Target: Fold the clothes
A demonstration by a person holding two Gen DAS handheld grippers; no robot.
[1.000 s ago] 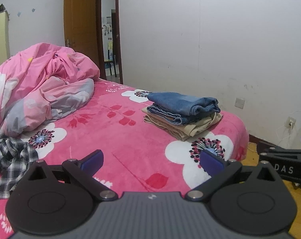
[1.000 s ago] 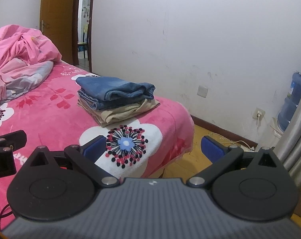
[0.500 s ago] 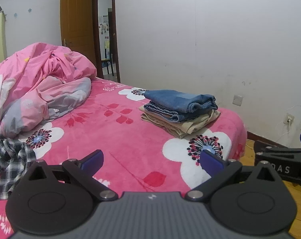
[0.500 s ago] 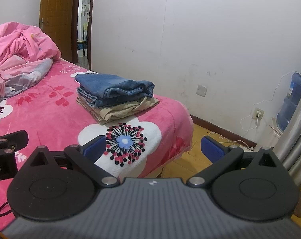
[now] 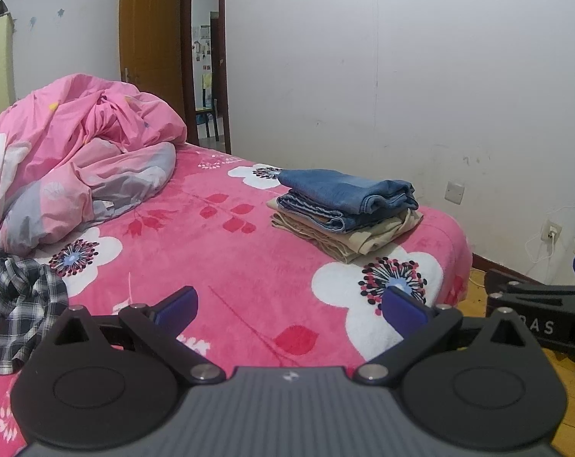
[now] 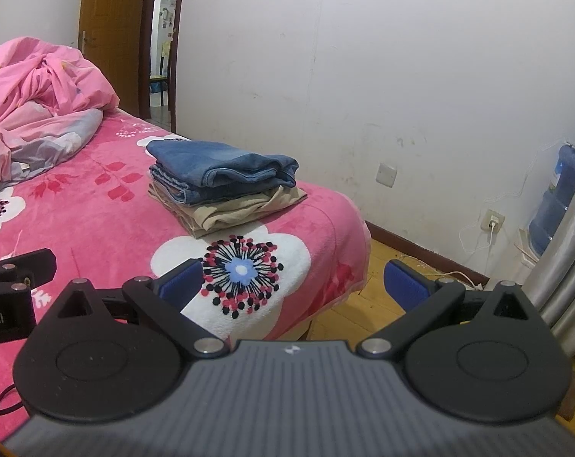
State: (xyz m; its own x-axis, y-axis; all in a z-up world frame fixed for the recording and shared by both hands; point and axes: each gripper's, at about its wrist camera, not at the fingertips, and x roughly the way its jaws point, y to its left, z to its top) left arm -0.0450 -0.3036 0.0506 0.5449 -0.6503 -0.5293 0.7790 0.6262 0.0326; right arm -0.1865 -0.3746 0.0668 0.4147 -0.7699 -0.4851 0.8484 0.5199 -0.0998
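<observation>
Both views risen slightly, folded stack (image 5: 346, 211) ahead of empty left hand-held gripper (image 5: 289, 306)

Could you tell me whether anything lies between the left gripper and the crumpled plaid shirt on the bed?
Nothing visible does. The left gripper is open over bare pink blanket, and the plaid shirt lies unfolded to its left, with only blanket between them.

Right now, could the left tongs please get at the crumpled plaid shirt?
Probably yes: the left tongs are open and empty, and the plaid shirt lies uncovered on the bed, off to their left.
</observation>
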